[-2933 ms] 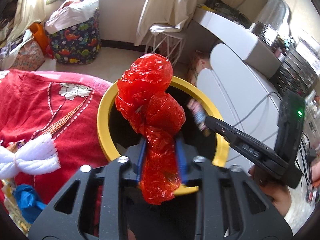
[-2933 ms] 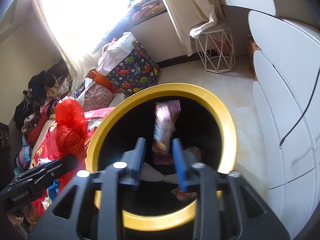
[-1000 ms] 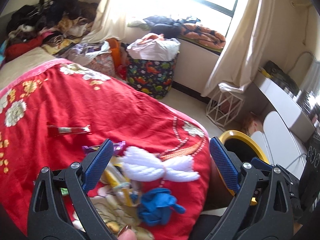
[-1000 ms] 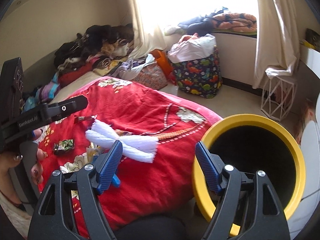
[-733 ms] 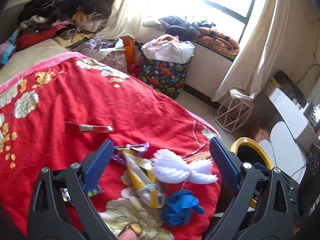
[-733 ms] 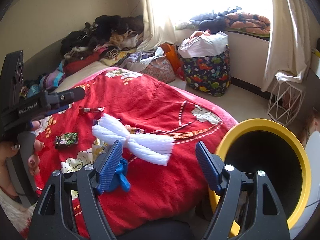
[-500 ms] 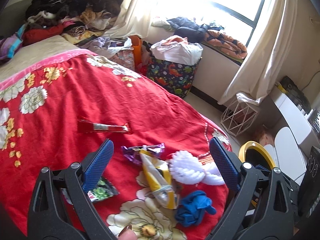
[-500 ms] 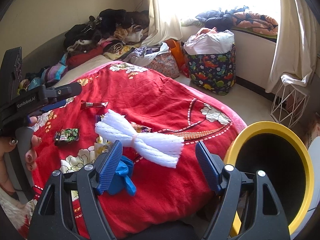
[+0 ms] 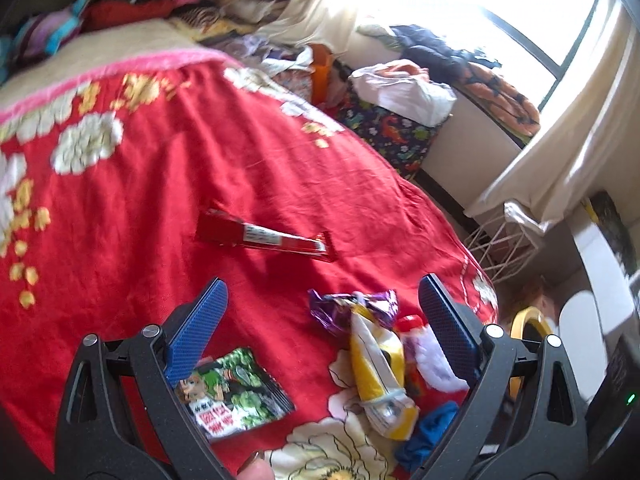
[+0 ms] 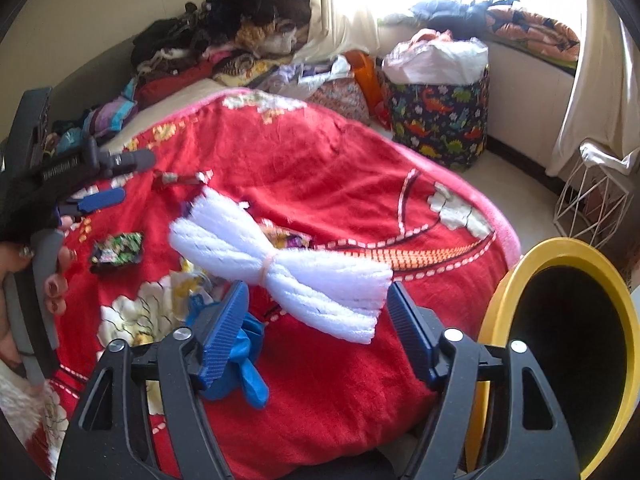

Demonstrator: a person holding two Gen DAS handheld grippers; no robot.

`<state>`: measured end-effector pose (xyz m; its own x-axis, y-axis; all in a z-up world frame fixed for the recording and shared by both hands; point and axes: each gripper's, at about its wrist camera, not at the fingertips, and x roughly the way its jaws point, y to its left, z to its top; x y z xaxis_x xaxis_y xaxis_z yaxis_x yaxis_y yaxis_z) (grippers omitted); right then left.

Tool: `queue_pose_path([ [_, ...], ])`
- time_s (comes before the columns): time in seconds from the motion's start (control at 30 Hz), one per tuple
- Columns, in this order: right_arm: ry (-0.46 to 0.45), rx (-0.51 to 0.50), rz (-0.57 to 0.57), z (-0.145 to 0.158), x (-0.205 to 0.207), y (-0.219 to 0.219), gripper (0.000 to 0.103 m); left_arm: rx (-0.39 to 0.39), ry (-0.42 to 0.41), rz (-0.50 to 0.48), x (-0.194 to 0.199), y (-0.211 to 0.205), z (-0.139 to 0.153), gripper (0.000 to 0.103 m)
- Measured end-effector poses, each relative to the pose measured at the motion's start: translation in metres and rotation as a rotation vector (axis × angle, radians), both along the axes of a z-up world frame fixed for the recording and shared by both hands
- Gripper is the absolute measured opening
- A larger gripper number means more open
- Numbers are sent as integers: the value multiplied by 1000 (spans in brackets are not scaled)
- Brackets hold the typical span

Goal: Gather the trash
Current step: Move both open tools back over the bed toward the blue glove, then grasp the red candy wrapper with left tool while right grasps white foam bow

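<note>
While both our left gripper [image 9: 322, 310] and right gripper [image 10: 318, 322] gape empty above the red blanket [image 9: 160, 184], wrappers, seemingly snack packets [image 9: 234, 394], crowd its edge beside the yellow bin [image 10: 560, 250].

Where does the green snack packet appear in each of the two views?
Left wrist: green snack packet lies bottom centre on the red blanket, beside the tool's left finger.
Right wrist: it lies at far left.
Shared landmark: yellow-rimmed bin.
</note>
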<state>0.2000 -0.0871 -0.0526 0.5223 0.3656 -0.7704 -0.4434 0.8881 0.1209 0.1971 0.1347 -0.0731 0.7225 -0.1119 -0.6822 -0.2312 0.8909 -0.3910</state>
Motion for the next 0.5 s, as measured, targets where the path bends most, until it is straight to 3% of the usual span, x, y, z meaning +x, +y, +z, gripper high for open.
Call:
queue_pose_path([
  [0.17,63,-42,19,-20,7,6,65,-38,40,26,18,8,-13,82],
  [0.5,131,-43,4,-42,12,0,34,-197,128,162,51,37,-38,67],
])
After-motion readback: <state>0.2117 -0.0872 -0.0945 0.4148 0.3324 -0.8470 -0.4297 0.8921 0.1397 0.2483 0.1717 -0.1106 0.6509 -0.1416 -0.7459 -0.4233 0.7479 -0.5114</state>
